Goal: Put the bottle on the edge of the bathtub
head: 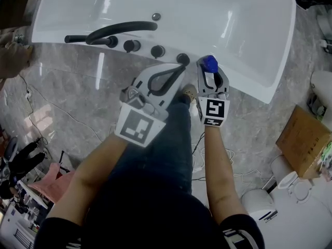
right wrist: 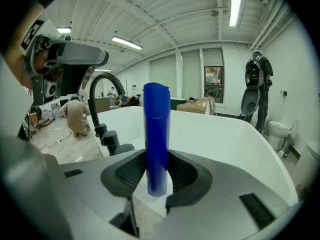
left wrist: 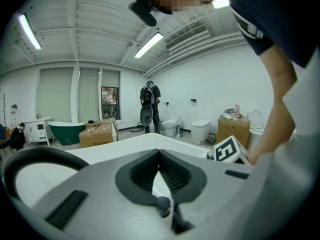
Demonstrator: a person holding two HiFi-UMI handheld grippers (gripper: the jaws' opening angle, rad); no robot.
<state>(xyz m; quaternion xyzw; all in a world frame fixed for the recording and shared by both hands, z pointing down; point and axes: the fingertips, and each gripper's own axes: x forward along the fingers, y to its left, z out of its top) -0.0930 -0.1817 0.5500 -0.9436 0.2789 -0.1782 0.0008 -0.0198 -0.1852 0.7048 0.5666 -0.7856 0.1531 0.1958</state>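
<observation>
Bottle (right wrist: 156, 134) upright over bathtub (head: 251, 84) edge
Right hand-held gripper (right wrist: 157, 170) clamps the slim bottle low on its body; it looks light, rigid and slick. Left hand-held gripper (left wrist: 159, 170) is closed and empty.

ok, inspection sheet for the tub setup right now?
Surface: white bathtub rim, bare beside the black faucet and knobs.
Job's things: blue bottle upright over the rim; contact unclear.
Clutter: nothing seen on the rim.
Grippers: right gripper shut on the bottle; left gripper shut, empty.
Cables: loose cables on the grey floor.
Surroundings: cardboard box, toilets, standing person behind.
</observation>
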